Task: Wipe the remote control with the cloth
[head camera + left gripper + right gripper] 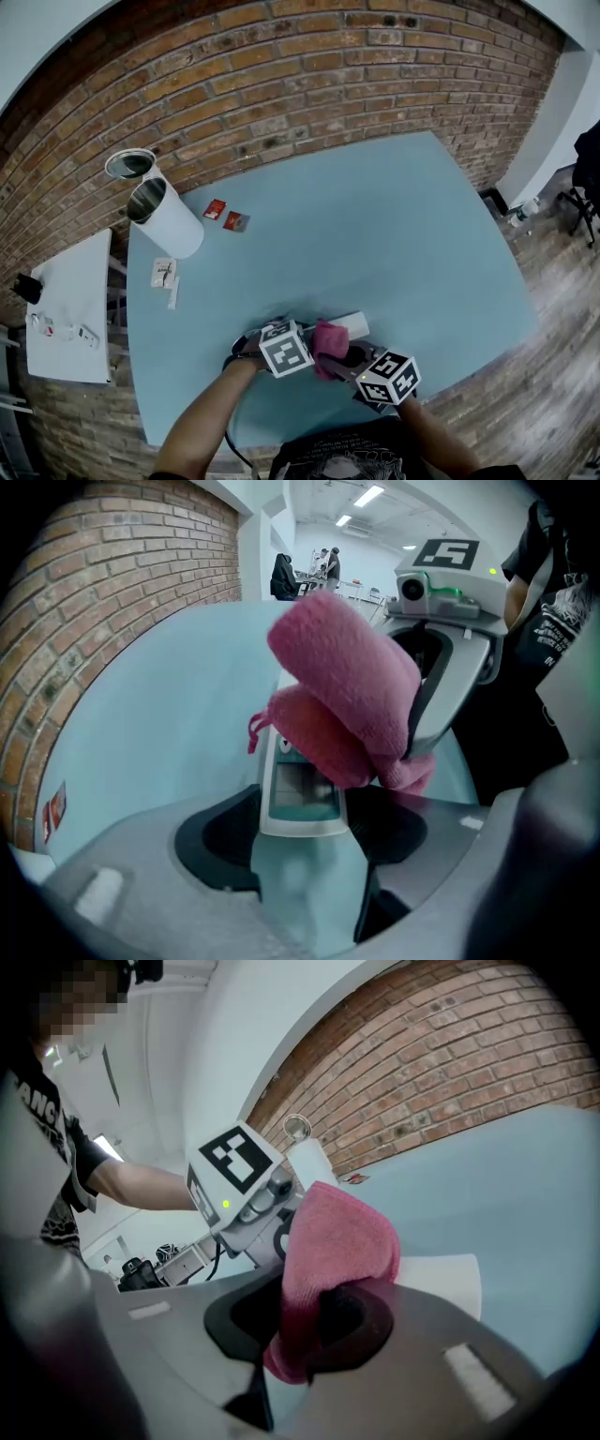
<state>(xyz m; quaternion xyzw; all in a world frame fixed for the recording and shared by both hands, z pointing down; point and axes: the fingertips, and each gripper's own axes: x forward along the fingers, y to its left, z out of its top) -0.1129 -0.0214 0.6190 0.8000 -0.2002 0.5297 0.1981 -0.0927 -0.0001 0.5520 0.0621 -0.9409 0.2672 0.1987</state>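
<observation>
My left gripper (302, 829) is shut on the near end of the white remote control (301, 794), its pads on the remote's two sides, holding it just above the blue table (394, 234). A pink cloth (342, 691) lies folded over the top of the remote and hides its far buttons. My right gripper (300, 1321) is shut on the pink cloth (333, 1241) and presses it onto the remote (450, 1279). In the head view both grippers sit close together at the table's near edge, with the cloth (328, 342) between them and the remote (351, 324) poking out beyond it.
A white cylindrical bin (167, 217) lies tipped at the back left of the table, its lid (129, 164) behind it. Two red packets (225, 216) and white packets (165, 274) lie near it. A white side table (70, 309) stands to the left. A brick wall runs behind.
</observation>
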